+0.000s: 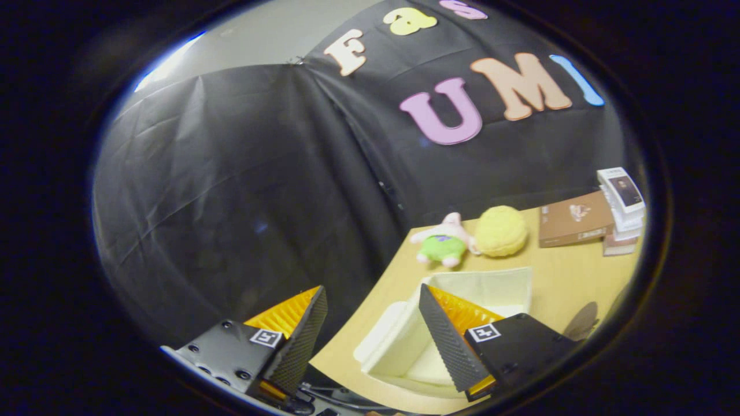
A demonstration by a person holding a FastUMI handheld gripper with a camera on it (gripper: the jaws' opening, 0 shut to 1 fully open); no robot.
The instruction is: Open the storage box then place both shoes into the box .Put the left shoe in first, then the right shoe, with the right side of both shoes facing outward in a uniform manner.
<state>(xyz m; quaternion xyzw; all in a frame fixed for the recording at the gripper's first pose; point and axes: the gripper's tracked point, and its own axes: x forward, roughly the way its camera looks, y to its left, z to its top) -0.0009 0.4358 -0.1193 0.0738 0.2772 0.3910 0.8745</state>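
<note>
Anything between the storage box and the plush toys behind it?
No. In the gripper view, only bare tabletop separates the open box from the pink plush and yellow plush. The tool is open, empty, over the box's near edge.

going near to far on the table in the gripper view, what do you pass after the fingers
Open gripper, nothing between its fingers → cream storage box, open, just ahead of them → pink and green plush toy beside a yellow plush ball → brown box and stack of books by the wall.
</note>
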